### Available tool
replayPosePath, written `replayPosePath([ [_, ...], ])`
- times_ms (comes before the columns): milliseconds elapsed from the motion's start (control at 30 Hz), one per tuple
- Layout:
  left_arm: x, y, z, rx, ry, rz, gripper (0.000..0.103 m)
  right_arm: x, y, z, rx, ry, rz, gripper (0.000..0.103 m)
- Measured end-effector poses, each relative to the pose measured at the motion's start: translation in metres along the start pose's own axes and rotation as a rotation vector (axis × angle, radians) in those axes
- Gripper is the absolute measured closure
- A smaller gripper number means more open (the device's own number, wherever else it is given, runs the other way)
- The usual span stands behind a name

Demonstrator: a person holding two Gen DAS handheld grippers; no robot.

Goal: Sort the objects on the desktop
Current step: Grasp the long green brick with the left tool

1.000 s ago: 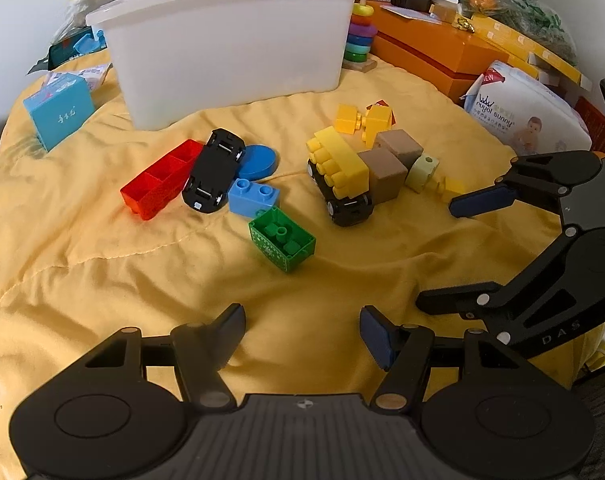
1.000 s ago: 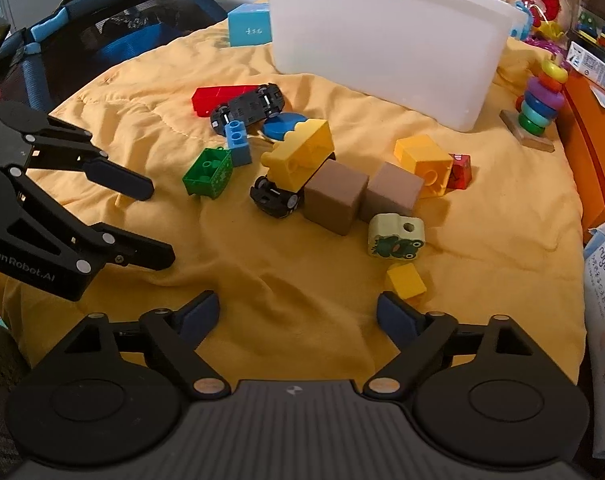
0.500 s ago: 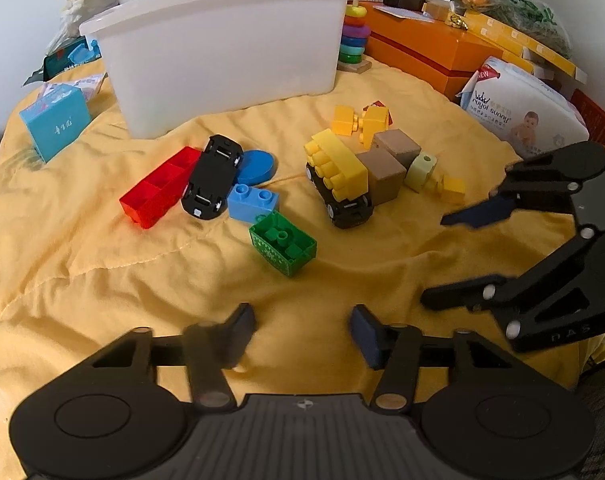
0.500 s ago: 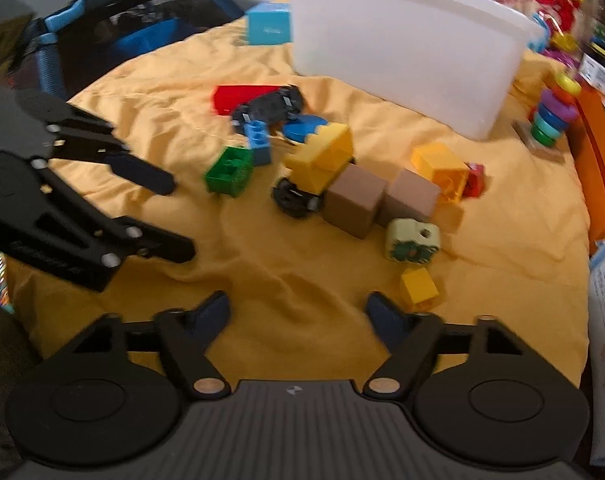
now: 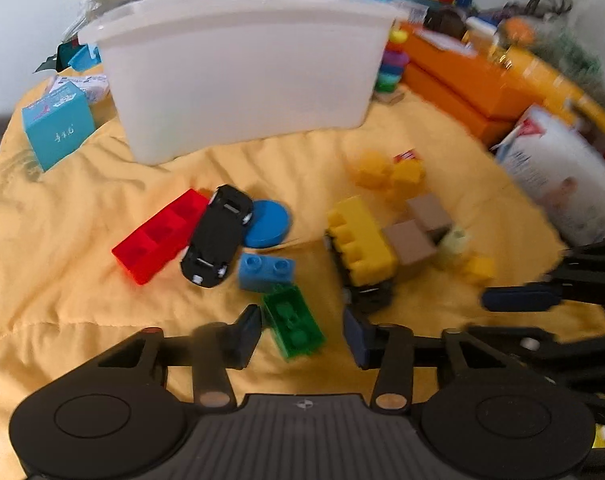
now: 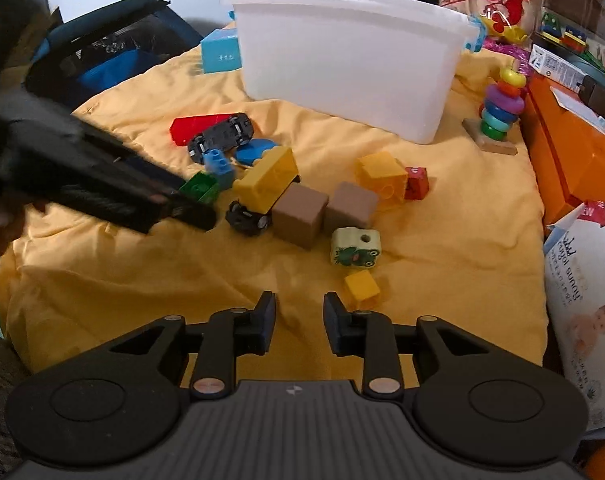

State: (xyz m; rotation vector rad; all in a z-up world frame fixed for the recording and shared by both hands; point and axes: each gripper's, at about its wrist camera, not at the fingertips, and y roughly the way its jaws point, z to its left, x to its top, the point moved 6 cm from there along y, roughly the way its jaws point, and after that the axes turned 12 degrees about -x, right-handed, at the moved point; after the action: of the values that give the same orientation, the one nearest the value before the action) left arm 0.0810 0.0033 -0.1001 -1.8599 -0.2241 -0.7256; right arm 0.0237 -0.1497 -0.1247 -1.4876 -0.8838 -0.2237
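The left gripper (image 5: 301, 332) is open, with the green block (image 5: 293, 326) sitting between its fingers on the yellow blanket (image 5: 62, 280). I think this is the grab step; next it should squeeze, lift, and carry the block to the white bin (image 5: 242, 76). A blue block (image 5: 265, 269) touches the green one and could get bumped. The right gripper (image 6: 298, 322) hangs open, holding nothing, near a small yellow cube (image 6: 361, 286).

Left tongs (image 5: 302, 330) moved forward and down onto toy pile; green brick (image 5: 293, 321) now between its fingers, jaws still apart, narrower than before. Right tongs (image 6: 298, 320) jaws closed partway, gap much smaller, nothing between them; yellow cube (image 6: 361, 286) now just ahead of right finger.
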Motion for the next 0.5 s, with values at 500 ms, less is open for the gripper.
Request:
replayPosePath([
  [500, -0.049, -0.024, -0.036, -0.256, 0.082, 0.119, 0.079, 0.006, 0.003, -0.015, -0.139, -0.062, -0.063, 0.064],
])
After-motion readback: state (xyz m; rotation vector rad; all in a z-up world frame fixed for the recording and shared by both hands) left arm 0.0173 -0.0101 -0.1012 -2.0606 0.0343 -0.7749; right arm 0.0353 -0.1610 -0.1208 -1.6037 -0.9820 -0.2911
